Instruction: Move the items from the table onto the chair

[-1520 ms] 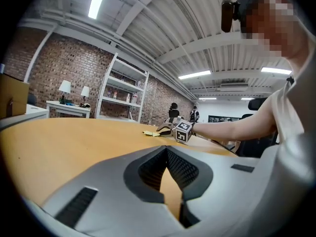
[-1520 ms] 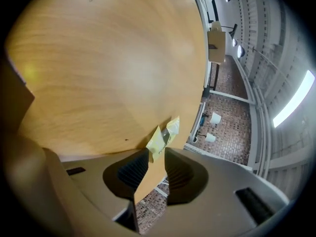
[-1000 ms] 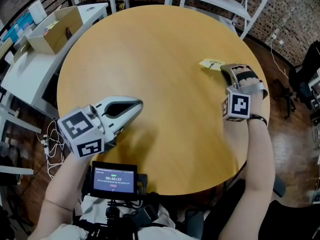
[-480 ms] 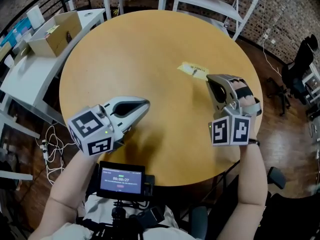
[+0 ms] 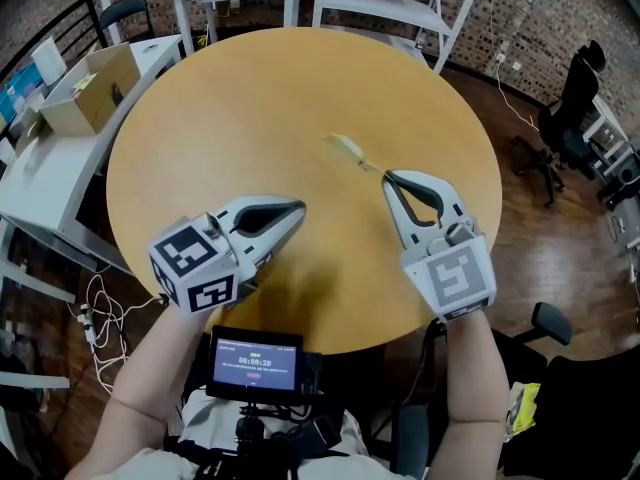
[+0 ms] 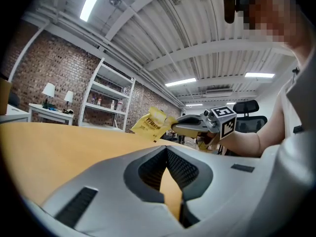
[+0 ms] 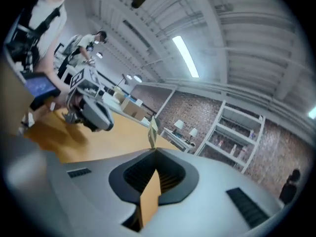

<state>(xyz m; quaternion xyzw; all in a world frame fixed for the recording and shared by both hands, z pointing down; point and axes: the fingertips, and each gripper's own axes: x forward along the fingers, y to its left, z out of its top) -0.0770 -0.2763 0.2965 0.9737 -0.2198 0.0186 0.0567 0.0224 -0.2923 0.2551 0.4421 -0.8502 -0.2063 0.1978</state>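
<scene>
A round yellow-brown wooden tabletop (image 5: 250, 118) fills most of the head view. To its left stands a white desk (image 5: 60, 168) carrying an open brown cardboard box (image 5: 85, 88). A white metal shelving unit (image 5: 400, 3) stands beyond the far edge. A black office chair (image 5: 575, 93) stands well apart from the tabletop on the wooden floor to the right. A small dark screen (image 5: 255, 363) sits at the person's chest.

The left hand-held gripper (image 5: 298, 211) hovers over the near part of the tabletop, its jaws together with nothing between them. The right hand-held gripper (image 5: 384, 175) points toward the middle of the tabletop, jaws pinched on one end of a small yellow printed packet (image 5: 348, 149). The rest of the packet sticks out past the tips. In the left gripper view the packet (image 6: 153, 124) hangs from those tips above the wood. In the right gripper view it (image 7: 152, 131) shows edge-on.
</scene>
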